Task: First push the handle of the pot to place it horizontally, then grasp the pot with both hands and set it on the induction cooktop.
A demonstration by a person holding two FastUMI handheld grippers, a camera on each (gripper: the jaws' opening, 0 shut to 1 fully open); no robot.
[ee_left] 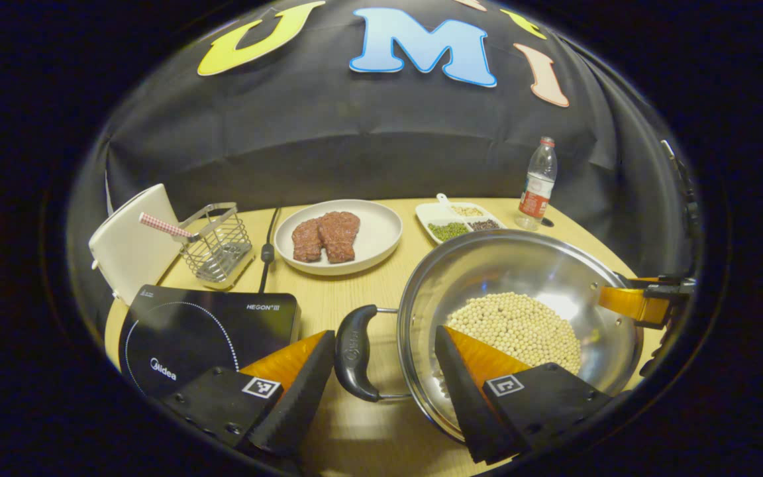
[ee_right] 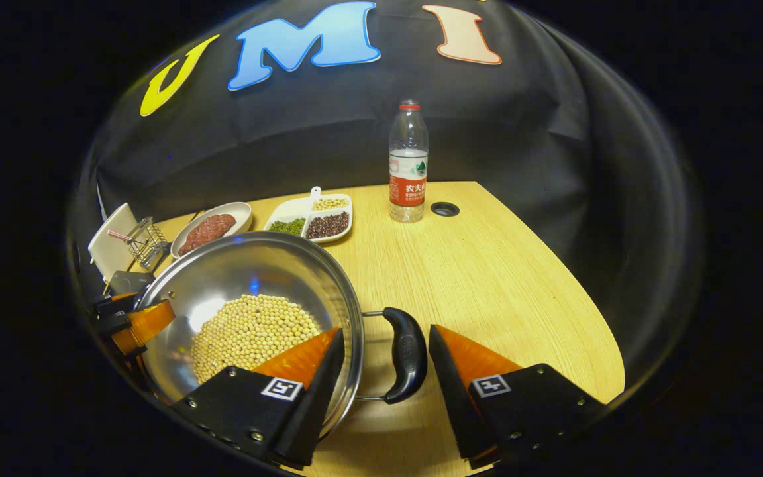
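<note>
The pot (ee_left: 520, 311) is a shiny steel one with pale round beans (ee_left: 517, 328) in the bottom. It sits on the wooden table (ee_right: 501, 278), just to the right of the black induction cooktop (ee_left: 189, 331) in the left gripper view. It is on the table, not on the cooktop.

The pot has a black loop handle on each side. In the left gripper view, the left gripper (ee_left: 381, 374) is wide open. One of its fingers is outside the left handle (ee_left: 355, 351). The other finger reaches over the rim, above the beans. The handle and the rim sit in the gap between them. The fingers do not seem to squeeze the handle, but it is hard to be sure if one touches it.

In the right gripper view, the right gripper (ee_right: 385, 368) is wide open too. One finger is over the rim inside the pot, and the other is outside the right handle (ee_right: 405, 354), very near it. This handle also sits in the gap.

At the back of the table are a plate (ee_left: 338, 235) with two brown pieces of meat, a white dish (ee_right: 308, 218) of beans and seeds, and a water bottle (ee_right: 408, 162). A wire basket (ee_left: 216, 242) stands behind the cooktop.
</note>
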